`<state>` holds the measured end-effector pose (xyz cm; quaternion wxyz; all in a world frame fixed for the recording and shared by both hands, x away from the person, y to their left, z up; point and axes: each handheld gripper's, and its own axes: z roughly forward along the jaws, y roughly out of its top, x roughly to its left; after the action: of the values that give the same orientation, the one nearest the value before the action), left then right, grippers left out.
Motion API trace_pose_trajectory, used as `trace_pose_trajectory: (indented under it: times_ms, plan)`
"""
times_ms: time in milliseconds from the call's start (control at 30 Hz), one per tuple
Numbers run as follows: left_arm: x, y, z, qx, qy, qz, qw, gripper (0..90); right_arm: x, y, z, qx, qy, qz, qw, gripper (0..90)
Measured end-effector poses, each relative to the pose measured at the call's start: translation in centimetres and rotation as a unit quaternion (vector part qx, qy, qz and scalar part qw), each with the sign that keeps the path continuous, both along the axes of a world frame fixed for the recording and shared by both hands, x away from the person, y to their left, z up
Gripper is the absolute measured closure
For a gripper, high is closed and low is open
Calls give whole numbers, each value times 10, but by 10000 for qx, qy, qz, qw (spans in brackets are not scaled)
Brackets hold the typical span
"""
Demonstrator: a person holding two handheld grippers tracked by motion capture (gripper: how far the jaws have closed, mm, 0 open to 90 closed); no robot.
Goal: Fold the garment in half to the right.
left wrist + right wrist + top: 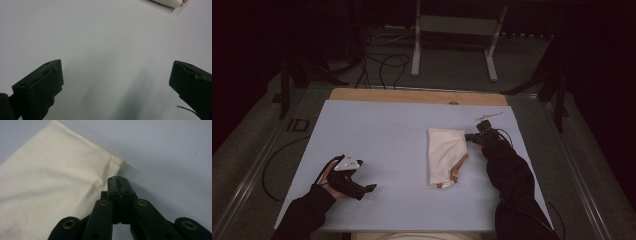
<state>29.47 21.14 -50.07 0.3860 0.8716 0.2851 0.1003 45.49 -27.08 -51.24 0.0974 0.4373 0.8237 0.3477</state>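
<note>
A folded cream cloth (444, 155) lies flat on the pale blue mat (382, 135), right of centre, with a pinkish part at its lower right edge. My right gripper (473, 136) is at the cloth's far right corner. In the right gripper view its jaws (117, 180) are pressed together over the hem of the cloth (50, 185), and creases run toward them. My left gripper (362, 190) rests low at the near left, apart from the cloth. Its fingers (42, 82) stand wide open over bare mat, and a bit of the cloth (167, 2) shows far off.
A small white strip (489, 116) lies on the mat just beyond the right gripper. A wooden board edge (412, 95) borders the mat's far side. Beyond the table are a metal stand (452, 30) and floor cables (382, 65).
</note>
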Motion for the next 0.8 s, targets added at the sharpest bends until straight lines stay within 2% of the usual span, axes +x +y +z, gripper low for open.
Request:
trace_pose_trajectory:
  times_ms: [167, 267, 433, 600, 700, 767, 800]
  plan:
    - [-4, 6, -2, 36, -10, 85, 10000, 0, -1, -4, -1, -61, 24, -63, 10000, 899]
    - [-6, 9, -2, 40, -19, 141, 9999, 0, -2, -6, 4, 44, -80, -168, 9998, 814]
    - [-9, 12, -1, 38, -81, 184, 9998, 0, -2, -3, 19, 154, -303, -172, 9993, 769]
    - [-9, 13, -3, 9, -74, 191, 9998, 0, 4, 8, 18, 188, -243, -131, 9994, 683]
    - [-9, 13, -4, -31, -60, 186, 9998, 0, 11, 11, 13, 190, -152, -149, 9996, 680]
    - [-8, 14, -5, -60, -35, 203, 9998, 0, 15, 13, 9, 203, -42, -167, 9996, 725]
    - [-8, 14, -6, -55, -25, 199, 9998, 0, 17, 13, 8, 205, -17, -170, 9996, 783]
